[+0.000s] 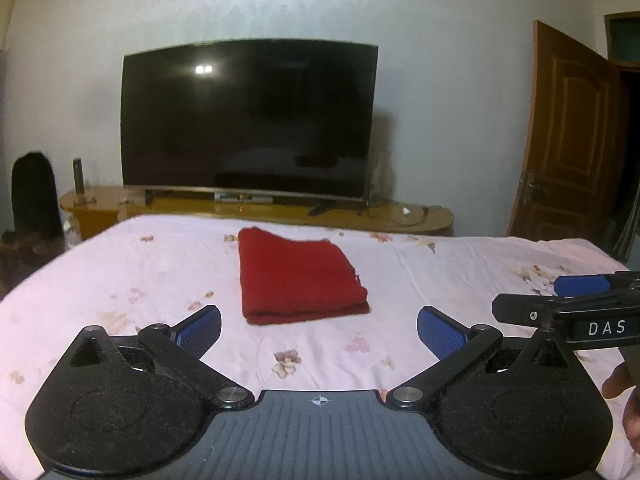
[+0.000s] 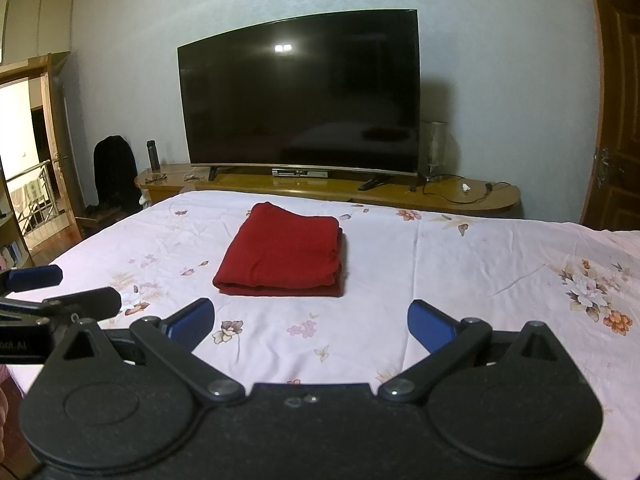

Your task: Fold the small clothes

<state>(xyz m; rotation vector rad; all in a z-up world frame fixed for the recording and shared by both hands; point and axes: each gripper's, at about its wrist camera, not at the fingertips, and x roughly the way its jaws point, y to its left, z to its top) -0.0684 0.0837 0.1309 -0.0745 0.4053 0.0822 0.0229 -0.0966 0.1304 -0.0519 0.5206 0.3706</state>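
The red cloth (image 1: pixel 298 276) lies in the middle of the bed (image 1: pixel 460 264) as a neat, layered rectangle, so the folding looks finished or nearly so. The left gripper (image 1: pixel 319 330) and right gripper (image 2: pixel 311 322) hover near it with jaws wide and empty.

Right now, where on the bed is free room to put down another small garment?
Bare floral pink sheet lies right of the folded red cloth, and left of it. The strip between the cloth and the open left gripper and right gripper is narrower.
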